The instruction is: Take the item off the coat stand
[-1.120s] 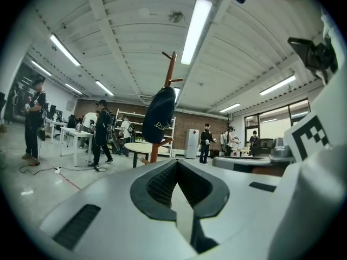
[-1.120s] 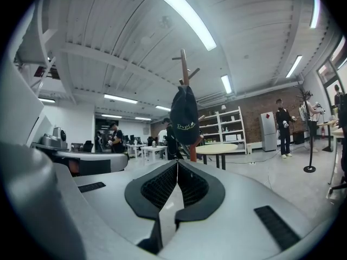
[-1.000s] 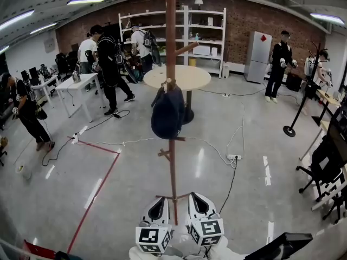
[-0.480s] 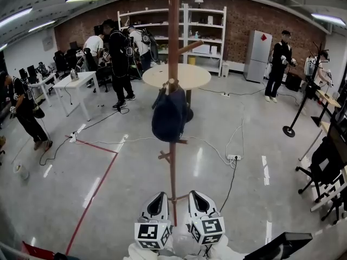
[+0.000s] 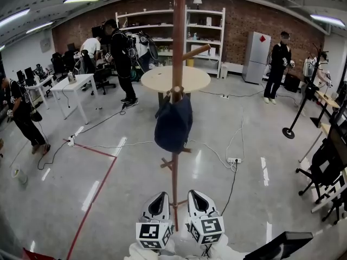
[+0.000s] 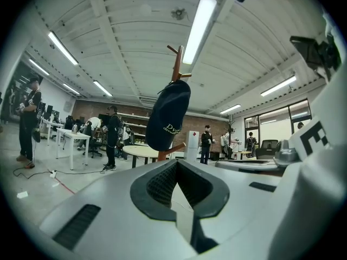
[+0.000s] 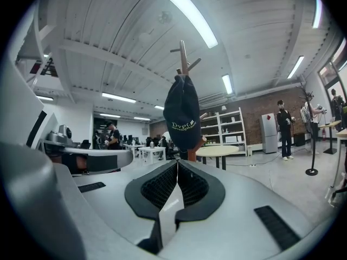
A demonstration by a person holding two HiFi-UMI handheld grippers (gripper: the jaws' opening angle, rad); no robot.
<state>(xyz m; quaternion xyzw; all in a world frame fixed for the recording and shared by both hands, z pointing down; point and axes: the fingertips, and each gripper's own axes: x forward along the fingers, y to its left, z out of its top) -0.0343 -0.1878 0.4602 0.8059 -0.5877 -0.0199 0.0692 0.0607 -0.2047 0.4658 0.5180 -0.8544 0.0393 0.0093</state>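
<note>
A dark navy cap with pale lettering hangs on a peg of the tall wooden coat stand, straight ahead in the head view. Both grippers are held low near the stand's foot, well short of the cap. My left gripper is just left of the pole and my right gripper just right of it. In the left gripper view the cap hangs ahead beyond the left gripper, whose jaws are shut and hold nothing. In the right gripper view the cap hangs beyond the shut, empty right gripper.
A round table stands behind the coat stand. Cables and a power strip lie on the floor, with a red tape line to the left. Several people stand at the back left and right. An office chair and a black stand are at the right.
The coat stand and cap have drifted slightly right and grown a little in the head view. Both grippers keep their place at the bottom, still shut. People at the back left have shifted.
</note>
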